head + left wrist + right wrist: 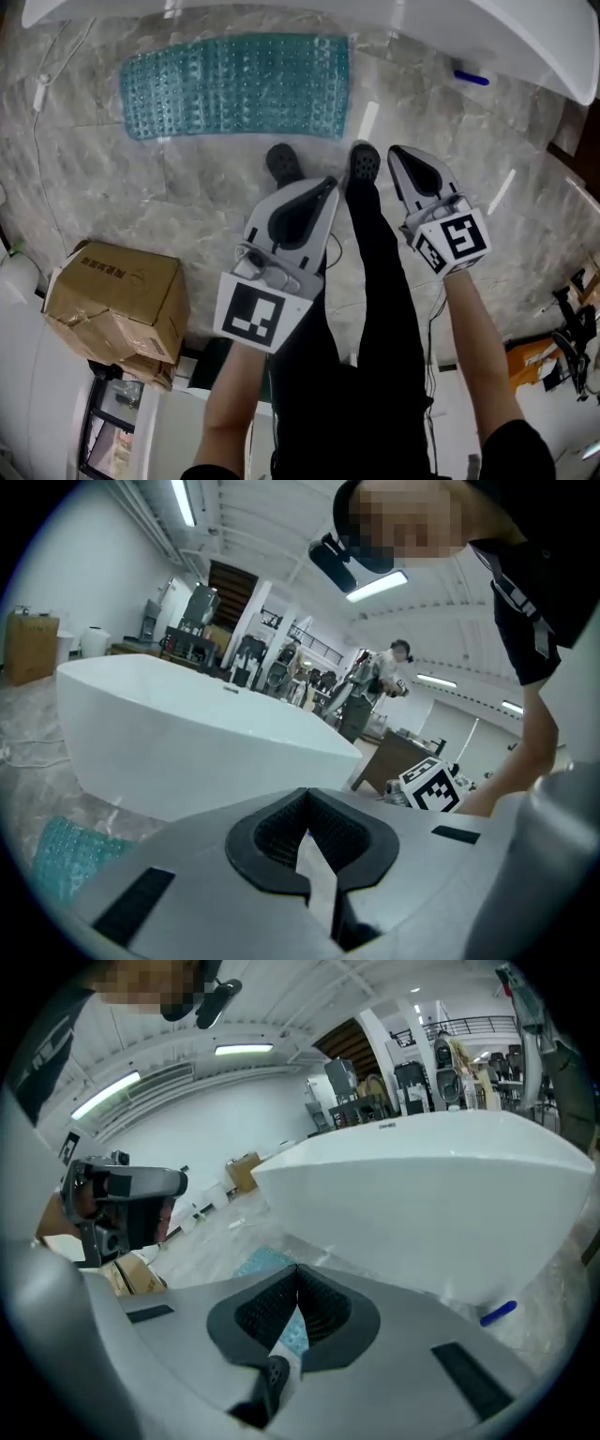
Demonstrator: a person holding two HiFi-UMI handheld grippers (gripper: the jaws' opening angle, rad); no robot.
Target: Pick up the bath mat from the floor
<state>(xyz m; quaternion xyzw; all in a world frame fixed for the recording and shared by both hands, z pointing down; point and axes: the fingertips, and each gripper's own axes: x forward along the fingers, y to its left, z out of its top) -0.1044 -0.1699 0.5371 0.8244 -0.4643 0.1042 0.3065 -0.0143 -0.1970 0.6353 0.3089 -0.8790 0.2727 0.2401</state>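
We hold the left gripper [326,186] and the right gripper [396,155] side by side above our shoes [283,161], both clenched on nothing. Just beyond our toes, the teal bath mat [239,84] lies flat on the marble floor [141,187], untouched, alongside the white bathtub [469,28]. A cardboard box [117,295] sits at our left.

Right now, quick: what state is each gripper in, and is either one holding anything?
Left gripper: closed, holding nothing.
Right gripper: closed, holding nothing.
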